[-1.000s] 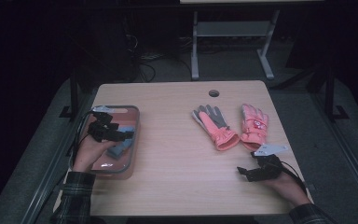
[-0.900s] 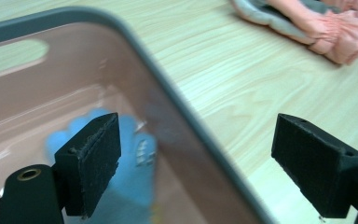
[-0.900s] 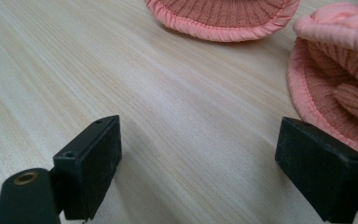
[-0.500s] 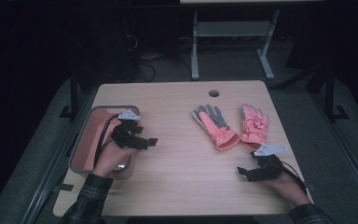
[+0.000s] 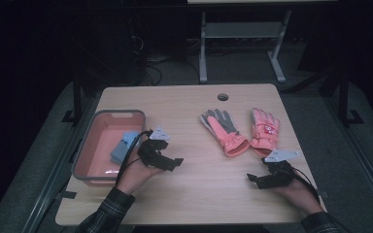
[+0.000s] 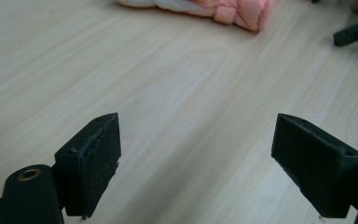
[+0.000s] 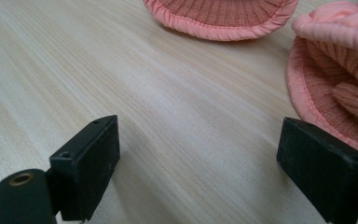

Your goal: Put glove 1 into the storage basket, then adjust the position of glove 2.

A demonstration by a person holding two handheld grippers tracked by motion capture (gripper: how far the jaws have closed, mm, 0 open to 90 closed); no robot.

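Two soft pink knit gloves (image 5: 243, 131) lie flat on the pale wooden table (image 5: 194, 194), right of the pink plastic tub (image 5: 108, 145). Left hand-held gripper (image 5: 172, 162) and right hand-held gripper (image 5: 253, 179) both gape empty; bare wood lies between each and the gloves.

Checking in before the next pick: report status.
Left gripper open, empty, beside the pink bin. Right gripper open, near the gloves. Bare table between, nothing in the way.

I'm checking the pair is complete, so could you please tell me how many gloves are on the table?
2: the grey-palmed glove lies right of the table's centre, and the pink glove lies just right of it, ahead of the right claw.
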